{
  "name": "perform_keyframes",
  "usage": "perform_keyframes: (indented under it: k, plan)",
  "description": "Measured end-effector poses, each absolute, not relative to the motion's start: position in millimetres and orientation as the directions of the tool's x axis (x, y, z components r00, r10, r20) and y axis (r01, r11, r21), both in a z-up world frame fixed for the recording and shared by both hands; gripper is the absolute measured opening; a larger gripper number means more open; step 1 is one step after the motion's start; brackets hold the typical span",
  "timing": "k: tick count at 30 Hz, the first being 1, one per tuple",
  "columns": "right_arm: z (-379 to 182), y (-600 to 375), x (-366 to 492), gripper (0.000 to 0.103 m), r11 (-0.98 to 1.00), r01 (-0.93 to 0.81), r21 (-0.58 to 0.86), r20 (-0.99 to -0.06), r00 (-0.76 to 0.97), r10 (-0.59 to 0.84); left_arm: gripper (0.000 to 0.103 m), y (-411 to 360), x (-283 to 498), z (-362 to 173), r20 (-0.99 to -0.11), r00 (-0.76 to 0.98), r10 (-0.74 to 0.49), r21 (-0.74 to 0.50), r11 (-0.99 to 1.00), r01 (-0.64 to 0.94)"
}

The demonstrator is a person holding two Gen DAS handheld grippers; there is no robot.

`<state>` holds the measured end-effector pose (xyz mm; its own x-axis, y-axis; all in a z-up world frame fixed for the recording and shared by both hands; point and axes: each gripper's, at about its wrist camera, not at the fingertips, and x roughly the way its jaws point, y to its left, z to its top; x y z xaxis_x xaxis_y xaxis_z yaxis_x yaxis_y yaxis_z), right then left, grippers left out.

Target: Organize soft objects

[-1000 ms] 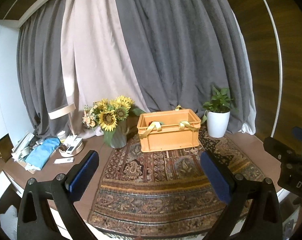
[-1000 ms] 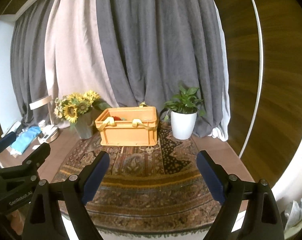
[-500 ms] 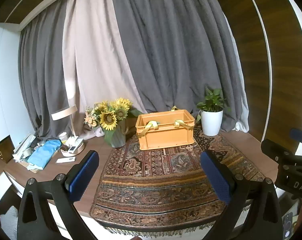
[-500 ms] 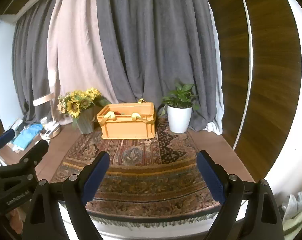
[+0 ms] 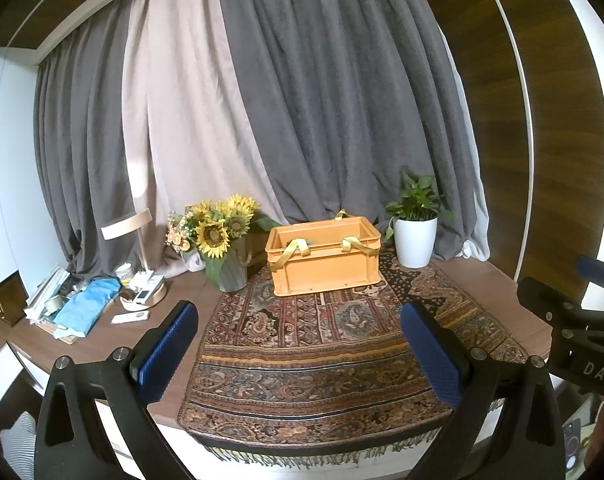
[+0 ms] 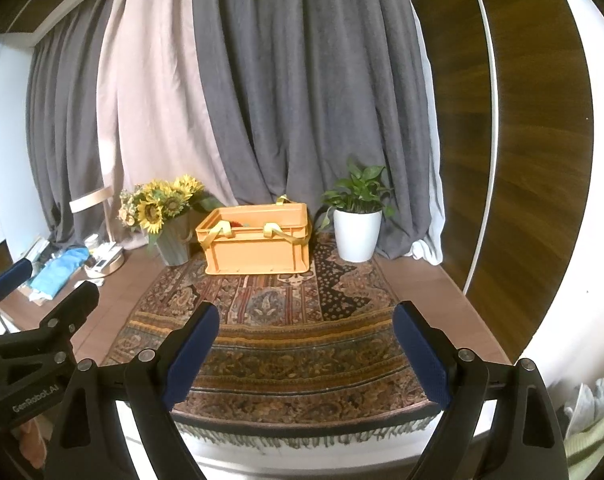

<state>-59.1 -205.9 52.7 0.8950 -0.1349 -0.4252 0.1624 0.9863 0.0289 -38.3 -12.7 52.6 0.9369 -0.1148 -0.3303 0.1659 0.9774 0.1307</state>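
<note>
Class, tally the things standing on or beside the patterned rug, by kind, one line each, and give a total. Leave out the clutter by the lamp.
Orange crates: 1
Sunflower vases: 1
Potted plants: 1
Rugs: 1
Total: 4

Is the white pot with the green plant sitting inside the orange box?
No, the white pot stands on the rug to the right of the orange box, outside it.
</note>
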Motion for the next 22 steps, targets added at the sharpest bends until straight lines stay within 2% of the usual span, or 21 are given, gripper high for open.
perform_keyframes:
  k: [22]
  plan:
    - [52.6,-213.7,-70.0,0.090,0.981,0.190,0.028,-0.426,0.890,-0.161,0.103,-16.3,-41.1,57.0,-0.343,0.928,-0.148,0.131,0.970,0.203]
